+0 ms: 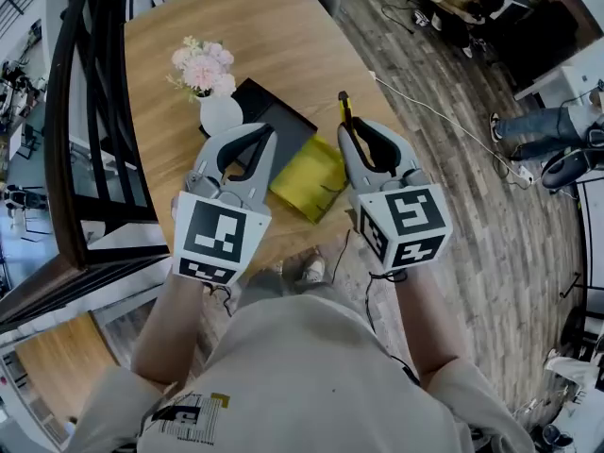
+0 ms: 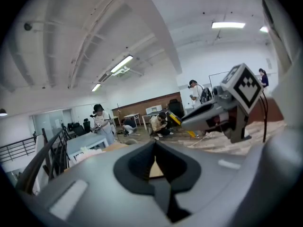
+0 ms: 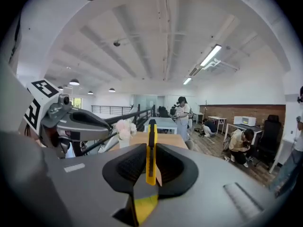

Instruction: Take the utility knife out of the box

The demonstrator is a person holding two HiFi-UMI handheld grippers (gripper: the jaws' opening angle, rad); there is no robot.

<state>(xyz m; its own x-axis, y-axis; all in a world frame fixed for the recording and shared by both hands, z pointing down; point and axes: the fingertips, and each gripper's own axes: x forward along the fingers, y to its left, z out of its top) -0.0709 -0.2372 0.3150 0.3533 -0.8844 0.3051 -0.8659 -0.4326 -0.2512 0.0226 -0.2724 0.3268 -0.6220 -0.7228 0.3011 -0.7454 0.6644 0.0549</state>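
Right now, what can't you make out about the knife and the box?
- Utility knife blade: too small in the head view; the right gripper view shows only its narrow edge.
- Black box, left side: head view, hidden behind the left gripper.
- Box contents: head view, too dark to tell.

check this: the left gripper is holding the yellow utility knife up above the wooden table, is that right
Wrong gripper. The right gripper is holding the yellow utility knife up above the wooden table; the right gripper view shows it clamped between the jaws. The left gripper is shut with nothing in it.
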